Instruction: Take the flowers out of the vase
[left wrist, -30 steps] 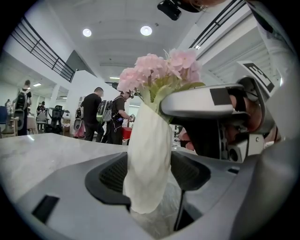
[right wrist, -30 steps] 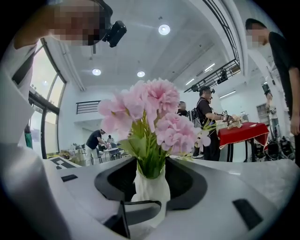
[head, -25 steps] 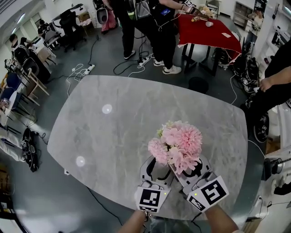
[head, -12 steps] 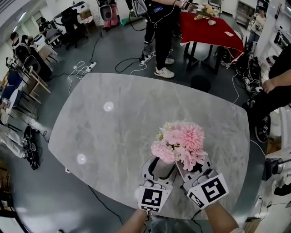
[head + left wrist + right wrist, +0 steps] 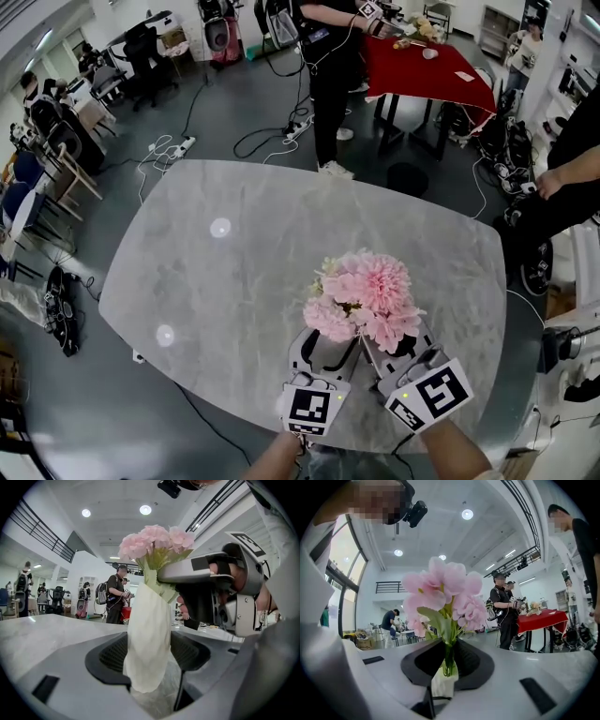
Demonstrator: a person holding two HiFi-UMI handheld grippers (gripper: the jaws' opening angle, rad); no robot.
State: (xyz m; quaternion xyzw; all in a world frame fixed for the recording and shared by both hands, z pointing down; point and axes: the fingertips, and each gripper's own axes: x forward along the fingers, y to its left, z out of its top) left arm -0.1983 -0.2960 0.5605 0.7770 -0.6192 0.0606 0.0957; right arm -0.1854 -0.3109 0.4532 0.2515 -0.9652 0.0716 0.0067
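A bunch of pink flowers [image 5: 366,295] stands in a white vase [image 5: 147,639] near the front edge of the grey marble table [image 5: 234,244]. In the head view the blossoms hide the vase. My left gripper [image 5: 323,342] is shut on the vase body, whose pale wall fills the gap between the dark pads [image 5: 110,660]. My right gripper [image 5: 394,342] reaches in higher up from the right. Its jaws are closing on the green stems [image 5: 449,660] just above the vase mouth [image 5: 443,684], and the pads lie against the stems.
The table edge lies just in front of both grippers. Behind the table, a person stands by a red-covered table [image 5: 427,61]. Another person [image 5: 572,178] stands at the right. Chairs [image 5: 56,141] and floor cables [image 5: 173,145] are on the left.
Both grippers and the bouquet have stayed in place at the table's front. The people in the background have walked away toward the red table.
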